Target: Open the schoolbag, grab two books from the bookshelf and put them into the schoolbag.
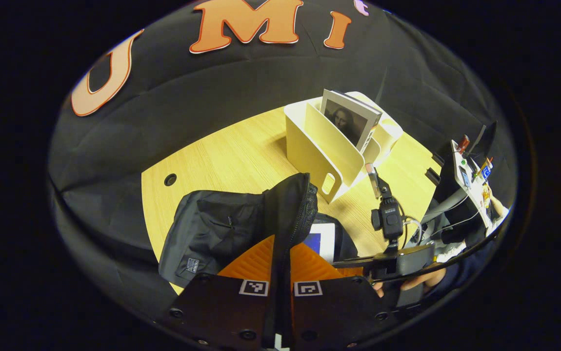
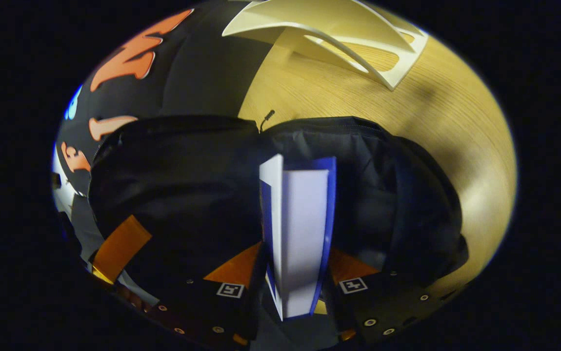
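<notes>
In the left gripper view the bag [image 1: 212, 234] is lying on the table [image 1: 222, 156] at about eight o'clock, its dark body slumping toward the left. The left gripper [image 1: 280, 273], at six o'clock, is pinching the zipped flap [image 1: 292, 209] between both fingers and lifting it upright, apparently to keep the mouth gaping so a book can slide in. Just right of the flap, a corner of the blue-and-white book [image 1: 322, 239] is showing in the opening. At one o'clock the shelf [image 1: 329, 146] is standing on the table, well apart from the bag, with one picture book [image 1: 349, 119] leaning in a slot; that would be the second to fetch, I judge. At four o'clock the right gripper's body, with a hand under it, is reaching in.

In the right gripper view the bag's dark lining [image 2: 173, 185] is spreading from nine o'clock across the middle. The right gripper [image 2: 294, 287], at six o'clock, is clamping the book [image 2: 300, 229] edge-on, pointing it into the open bag, seemingly mid-insertion. At twelve o'clock the shelf [image 2: 339, 29] is lying beyond the bag.
</notes>
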The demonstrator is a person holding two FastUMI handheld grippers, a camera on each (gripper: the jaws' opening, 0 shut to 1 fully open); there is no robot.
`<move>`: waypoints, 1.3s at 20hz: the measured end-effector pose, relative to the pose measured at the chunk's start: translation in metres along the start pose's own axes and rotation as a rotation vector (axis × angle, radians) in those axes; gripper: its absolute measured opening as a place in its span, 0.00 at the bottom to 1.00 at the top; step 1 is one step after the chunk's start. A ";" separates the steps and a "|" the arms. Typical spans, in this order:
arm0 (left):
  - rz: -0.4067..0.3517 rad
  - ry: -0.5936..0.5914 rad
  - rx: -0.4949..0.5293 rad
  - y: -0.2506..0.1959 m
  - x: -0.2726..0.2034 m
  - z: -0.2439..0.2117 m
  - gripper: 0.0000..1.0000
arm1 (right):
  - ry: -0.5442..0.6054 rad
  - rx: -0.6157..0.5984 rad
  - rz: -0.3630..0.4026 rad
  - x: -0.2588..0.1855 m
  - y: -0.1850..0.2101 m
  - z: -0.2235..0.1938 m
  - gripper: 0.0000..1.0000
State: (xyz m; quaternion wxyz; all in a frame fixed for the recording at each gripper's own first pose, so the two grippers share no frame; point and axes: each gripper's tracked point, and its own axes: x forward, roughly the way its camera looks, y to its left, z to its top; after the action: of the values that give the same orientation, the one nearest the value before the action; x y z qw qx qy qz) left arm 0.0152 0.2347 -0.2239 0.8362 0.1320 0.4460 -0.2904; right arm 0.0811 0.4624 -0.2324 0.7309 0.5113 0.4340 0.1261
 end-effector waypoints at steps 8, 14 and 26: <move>-0.013 -0.004 0.002 0.000 -0.003 -0.008 0.05 | -0.007 -0.318 -0.198 -0.078 -0.039 0.030 0.83; -0.019 -0.002 0.030 0.001 -0.002 -0.008 0.06 | -0.055 -0.473 -0.345 -0.130 -0.048 0.073 0.95; -0.059 0.021 0.080 0.007 0.005 -0.006 0.05 | -0.107 -0.600 -0.557 -0.216 -0.025 0.188 0.96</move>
State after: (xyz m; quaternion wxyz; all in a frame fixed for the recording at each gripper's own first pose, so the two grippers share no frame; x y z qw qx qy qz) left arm 0.0174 0.2419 -0.2317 0.8167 0.1552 0.4465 -0.3312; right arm 0.0903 0.1949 -0.1259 0.8754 0.1445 0.4610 0.0175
